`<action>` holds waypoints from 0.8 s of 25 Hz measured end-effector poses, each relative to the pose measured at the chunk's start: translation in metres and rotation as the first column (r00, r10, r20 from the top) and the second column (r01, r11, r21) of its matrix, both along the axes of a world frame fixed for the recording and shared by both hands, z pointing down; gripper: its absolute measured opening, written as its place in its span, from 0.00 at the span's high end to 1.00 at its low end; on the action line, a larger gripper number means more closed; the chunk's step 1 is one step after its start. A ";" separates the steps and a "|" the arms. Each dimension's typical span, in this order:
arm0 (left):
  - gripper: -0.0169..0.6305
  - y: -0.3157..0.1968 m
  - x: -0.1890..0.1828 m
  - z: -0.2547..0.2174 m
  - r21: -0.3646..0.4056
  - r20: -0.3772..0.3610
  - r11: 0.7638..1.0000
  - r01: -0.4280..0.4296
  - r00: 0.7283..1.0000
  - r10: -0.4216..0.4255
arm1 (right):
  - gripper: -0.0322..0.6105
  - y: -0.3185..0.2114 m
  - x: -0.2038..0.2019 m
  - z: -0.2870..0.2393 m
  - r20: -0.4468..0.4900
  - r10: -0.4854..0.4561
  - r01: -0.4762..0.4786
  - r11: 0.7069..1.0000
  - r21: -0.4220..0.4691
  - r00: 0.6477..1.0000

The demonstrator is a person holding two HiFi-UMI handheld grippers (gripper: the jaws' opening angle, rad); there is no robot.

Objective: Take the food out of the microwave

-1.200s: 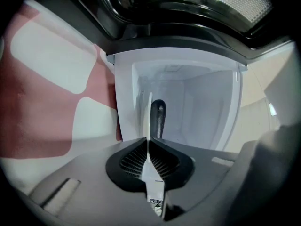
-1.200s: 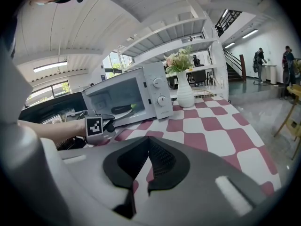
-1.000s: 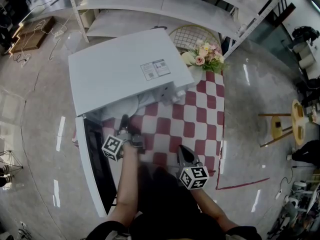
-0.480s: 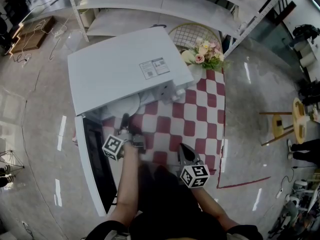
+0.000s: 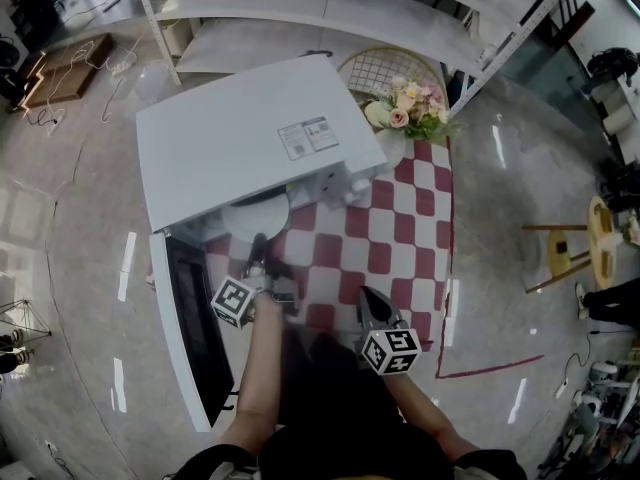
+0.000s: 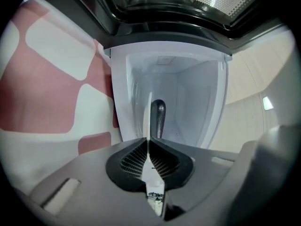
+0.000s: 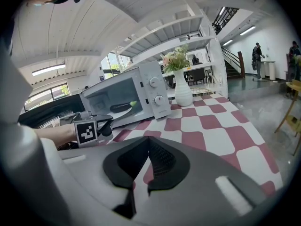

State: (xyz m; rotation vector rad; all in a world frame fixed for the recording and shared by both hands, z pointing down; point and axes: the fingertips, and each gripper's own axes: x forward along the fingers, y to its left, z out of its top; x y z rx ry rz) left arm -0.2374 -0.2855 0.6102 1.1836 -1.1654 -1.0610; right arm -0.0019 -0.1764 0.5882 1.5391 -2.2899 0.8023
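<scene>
I have the left hand-held gripper (image 6: 148, 140) at the mouth of the microwave (image 5: 240, 138), pointing level into the cavity. Its jaws are nearly together, pinched on the thin near rim of the white plate (image 5: 255, 213). In the left gripper view I see that rim edge-on as a pale strip running between the pads. The food, a dark aubergine (image 7: 121, 107) with a green end, lies on the plate. The plate is mostly inside the cavity, with its front edge showing at the opening. The door (image 5: 185, 318) stands swung wide to the left. My right hand-held gripper (image 7: 147, 140) hangs over the red-and-white checked tabletop (image 5: 400, 238), well apart from the microwave. Its jaws are closed and hold nothing.

I judge this to be the withdrawal step: the grip is made and the plate is not yet out. The next move calls for a straight, level pull towards me. A one-sided pinch on a rim lets the far side sag, and the aubergine could roll. I would then set the plate down on the cloth in front of the microwave.
</scene>
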 end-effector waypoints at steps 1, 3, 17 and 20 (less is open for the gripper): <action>0.94 0.001 0.001 -0.001 0.002 0.001 1.000 0.000 1.000 0.000 | 0.95 0.000 0.001 0.000 0.003 0.002 -0.002 1.000 0.000 1.000; 0.94 0.003 0.002 -0.001 0.007 -0.001 1.000 0.002 1.000 -0.002 | 0.95 -0.002 0.002 -0.001 0.008 0.006 -0.006 1.000 0.000 1.000; 0.94 0.018 0.005 -0.008 0.012 0.009 1.000 0.015 1.000 -0.015 | 0.95 -0.005 0.007 -0.002 0.012 -0.025 0.025 1.000 0.012 1.000; 0.94 0.022 0.007 -0.009 0.016 0.012 1.000 0.018 1.000 -0.019 | 0.95 -0.004 0.009 -0.003 0.016 -0.028 0.028 0.999 0.016 0.999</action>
